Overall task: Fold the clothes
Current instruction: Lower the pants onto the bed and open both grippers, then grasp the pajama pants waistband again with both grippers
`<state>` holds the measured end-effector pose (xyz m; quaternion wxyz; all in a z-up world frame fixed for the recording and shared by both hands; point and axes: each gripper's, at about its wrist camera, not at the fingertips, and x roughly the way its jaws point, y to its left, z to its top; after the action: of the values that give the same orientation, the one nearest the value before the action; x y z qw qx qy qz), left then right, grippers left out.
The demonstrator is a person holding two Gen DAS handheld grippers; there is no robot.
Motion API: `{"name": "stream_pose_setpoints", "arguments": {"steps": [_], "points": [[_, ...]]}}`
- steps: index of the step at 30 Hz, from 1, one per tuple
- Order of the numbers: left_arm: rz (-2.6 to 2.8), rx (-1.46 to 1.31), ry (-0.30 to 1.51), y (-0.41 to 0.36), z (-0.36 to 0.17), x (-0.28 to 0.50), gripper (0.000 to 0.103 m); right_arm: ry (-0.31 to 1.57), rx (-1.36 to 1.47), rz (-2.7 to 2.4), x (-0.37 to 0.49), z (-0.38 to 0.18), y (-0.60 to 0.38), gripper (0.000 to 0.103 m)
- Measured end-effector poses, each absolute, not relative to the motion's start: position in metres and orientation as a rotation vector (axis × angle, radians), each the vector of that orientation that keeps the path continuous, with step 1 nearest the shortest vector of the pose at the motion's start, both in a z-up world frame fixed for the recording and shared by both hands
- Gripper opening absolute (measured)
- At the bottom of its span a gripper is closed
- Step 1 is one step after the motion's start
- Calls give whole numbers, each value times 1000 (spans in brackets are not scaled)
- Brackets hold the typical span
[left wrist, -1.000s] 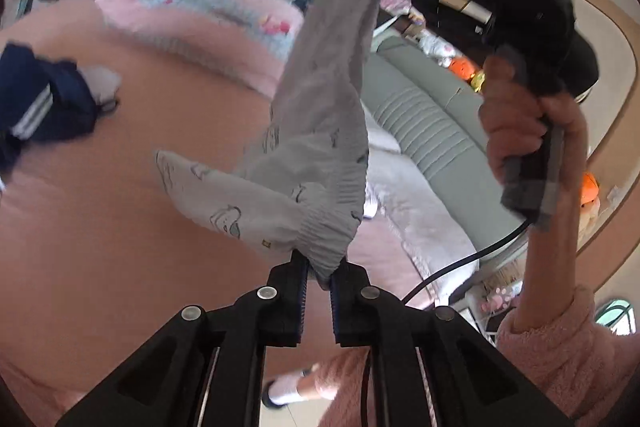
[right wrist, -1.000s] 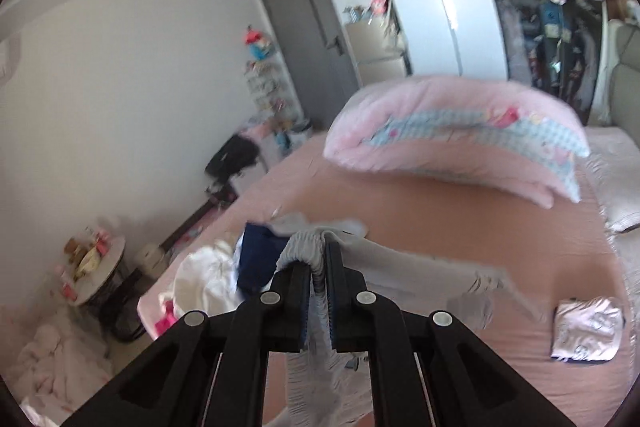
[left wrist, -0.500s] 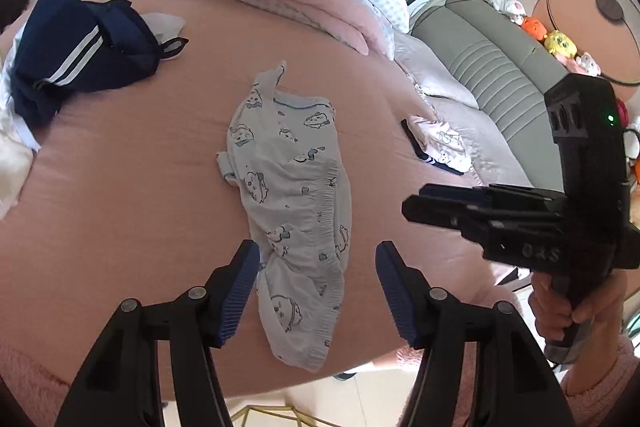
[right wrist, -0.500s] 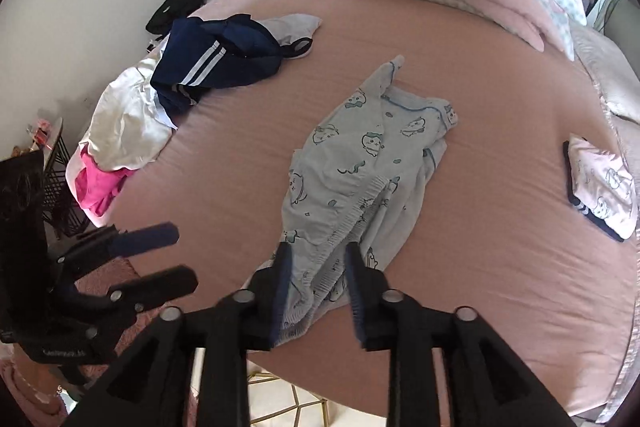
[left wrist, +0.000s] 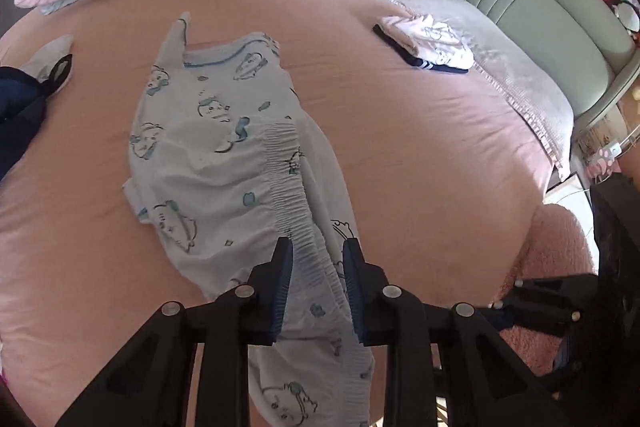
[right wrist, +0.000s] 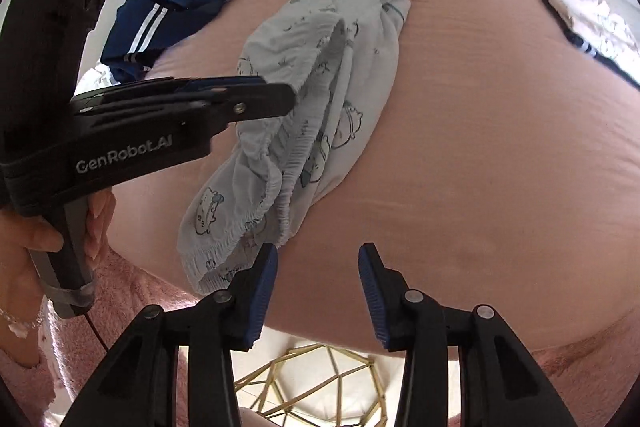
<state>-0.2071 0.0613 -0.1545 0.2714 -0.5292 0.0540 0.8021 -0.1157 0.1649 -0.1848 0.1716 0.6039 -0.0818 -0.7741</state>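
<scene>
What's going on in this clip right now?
A person with a handheld gripper in each hand is folding laundry on a pink bed. The pale blue cartoon-print pants lie crumpled on the sheet. The left gripper straddles the elastic waistband, fingers still slightly apart, not yet clamped. The right gripper hangs open near the bed's edge, holding nothing. Navy striped clothing and a small folded pile lie farther back.
</scene>
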Motion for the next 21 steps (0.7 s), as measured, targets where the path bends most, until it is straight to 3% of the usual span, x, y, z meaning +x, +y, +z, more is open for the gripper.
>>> {"name": "stream_pose_setpoints", "arguments": {"steps": [3, 6, 7, 12, 16, 18, 21], "points": [[2240, -1512, 335, 65, -177, -207, 23, -423, 1736, -2120, -115, -210, 160, 42], [2342, -1519, 160, 27, -164, -193, 17, -454, 1731, -2111, -112, -223, 151, 42], [2401, -1508, 156, 13, -158, -184, 10, -432, 1719, -2130, -110, -222, 148, 42], [2546, -1622, 63, -67, -160, -161, 9, -410, 1693, -2197, -116, -219, 143, 42], [2561, -1560, -7, -88, -143, -163, 10, -409, 1652, -2219, -116, -205, 138, 42], [2536, -1475, 13, -79, -126, -169, 13, -388, 1625, -2183, -112, -198, 130, 42], [2430, -1402, 291, -44, -121, -181, 37, -301, 1630, -2161, -104, -196, 112, 42]]}}
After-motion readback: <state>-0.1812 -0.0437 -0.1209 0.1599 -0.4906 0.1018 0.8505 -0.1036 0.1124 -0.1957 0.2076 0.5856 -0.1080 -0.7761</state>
